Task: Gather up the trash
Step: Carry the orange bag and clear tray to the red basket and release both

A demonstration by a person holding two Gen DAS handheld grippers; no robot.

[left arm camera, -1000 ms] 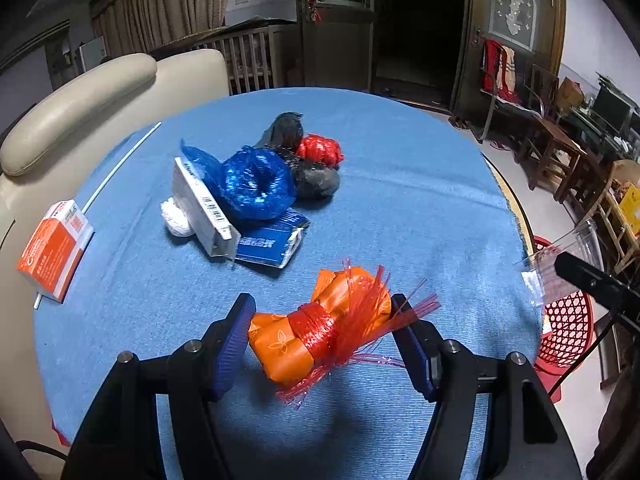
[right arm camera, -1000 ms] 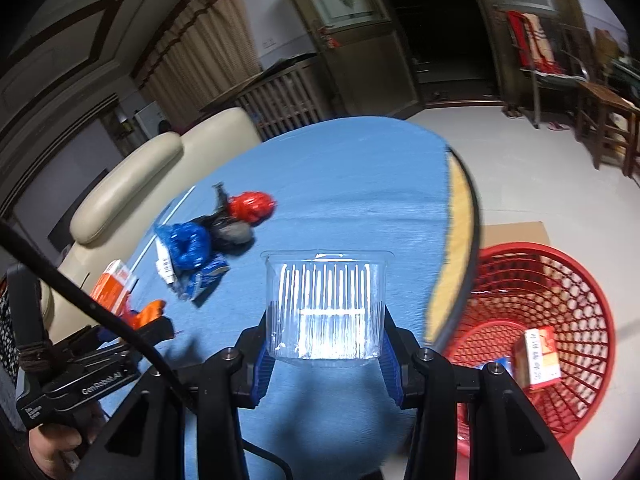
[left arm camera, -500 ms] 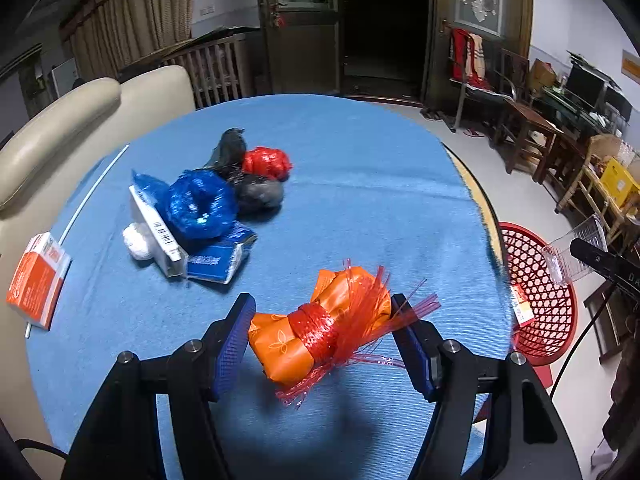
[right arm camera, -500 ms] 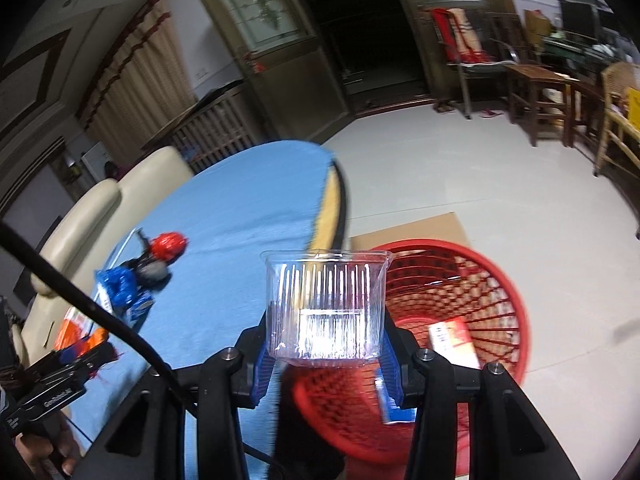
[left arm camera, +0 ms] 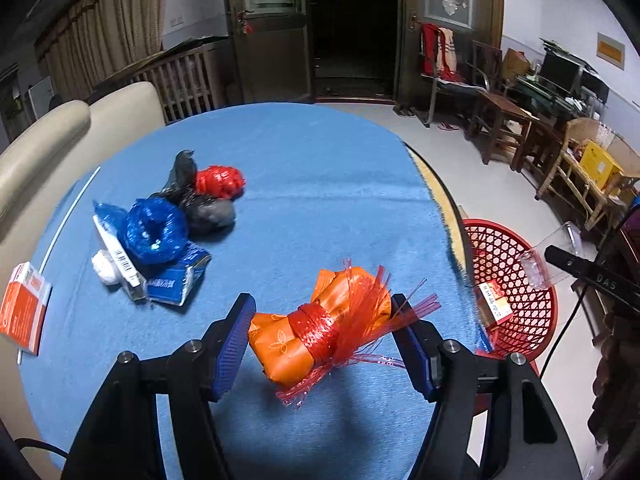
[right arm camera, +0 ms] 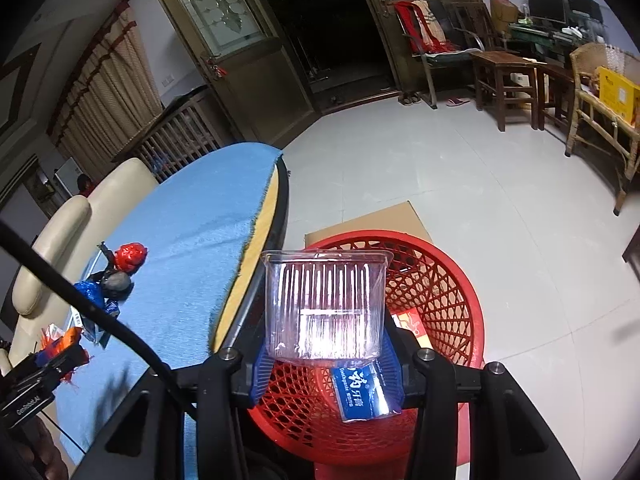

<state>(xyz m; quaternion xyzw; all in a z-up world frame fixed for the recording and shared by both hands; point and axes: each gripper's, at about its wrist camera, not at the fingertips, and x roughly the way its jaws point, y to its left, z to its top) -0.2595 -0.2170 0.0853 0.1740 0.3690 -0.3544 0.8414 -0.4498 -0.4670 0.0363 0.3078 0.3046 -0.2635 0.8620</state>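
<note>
A: How will the clear ribbed plastic cup (right arm camera: pixel 324 308) handle?

B: Light and thin-walled, I judge; it would buckle under a hard squeeze and its smooth sides may slip. The right tool (right arm camera: pixel 326 364) pinches it low on the body, one blue pad on each side, mouth up. That low hold looks sensible, since the base is the stiffest part.

A: Where is it against the tool?

B: Straight ahead between the pads, at twelve o'clock, over the red lattice plastic basket (right arm camera: pixel 440 292) on the floor. A blue toothpaste box (right arm camera: pixel 360 394) and a red-and-white carton (right arm camera: pixel 408 326) lie inside the basket.

A: And the other piece?

B: The orange foil wrapper tied with red plastic strands (left arm camera: pixel 320 328) is soft and crinkly, nearly weightless. The left tool (left arm camera: pixel 324 344) is closed on it end to end above the blue-clothed desk (left arm camera: pixel 320 184).

A: What else is around?

B: At ten o'clock of it sits a heap: a blue crumpled bag (left arm camera: pixel 154 230), a grey bag (left arm camera: pixel 206 212), a red bag (left arm camera: pixel 218 180). An orange carton (left arm camera: pixel 24 312) lies at nine o'clock.
</note>
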